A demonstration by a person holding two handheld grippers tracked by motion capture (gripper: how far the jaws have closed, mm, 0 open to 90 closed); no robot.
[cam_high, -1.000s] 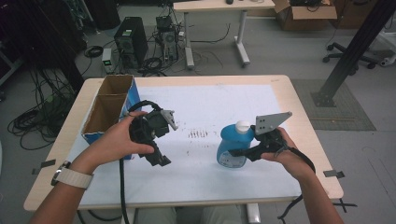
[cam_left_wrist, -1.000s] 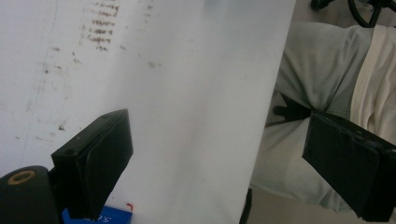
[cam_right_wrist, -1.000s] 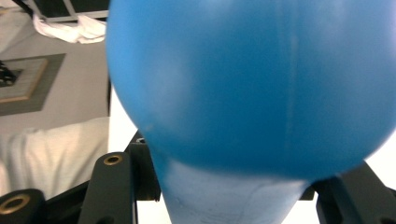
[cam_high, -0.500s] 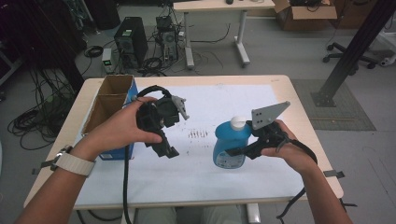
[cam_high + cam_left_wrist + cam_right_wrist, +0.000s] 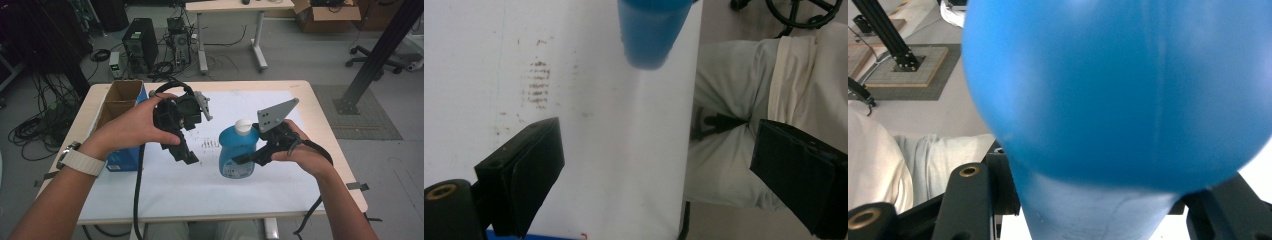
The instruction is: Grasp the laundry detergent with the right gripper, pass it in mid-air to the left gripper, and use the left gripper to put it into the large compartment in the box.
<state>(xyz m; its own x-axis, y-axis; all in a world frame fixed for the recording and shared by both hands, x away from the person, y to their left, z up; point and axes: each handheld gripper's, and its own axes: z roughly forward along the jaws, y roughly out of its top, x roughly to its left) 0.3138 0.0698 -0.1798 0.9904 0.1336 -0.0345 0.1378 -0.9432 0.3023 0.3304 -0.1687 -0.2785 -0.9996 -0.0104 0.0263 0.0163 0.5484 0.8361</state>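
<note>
The right gripper is clamped on the blue bottle. In the right gripper view its two black jaws press on the narrow part of the bottle from both sides. The bottle stands up tall, with its long side going up and down. Its white cap points up and its flat bottom points down at the table. It is held up off the white sheet, over the middle of the table and a bit toward the person's side.

The left gripper is let go and holds nothing. Its jaws have just been opening, and nothing is between them. In the left gripper view the two black jaws stand far apart, with bare white sheet between them and the bottom of the blue bottle farther off. This gripper sits just beside the bottle, on the left in the high view, and does not touch it.

Near the person, the front edge of the table has bare sheet in front of both hands. There is open room to the right of the bottle too.

Farther off at the left edge stands a brown cardboard box with blue sides, close to the left hand. Some small dark marks lie on the sheet between the grippers. The back half of the sheet is bare up to the far edge.
</note>
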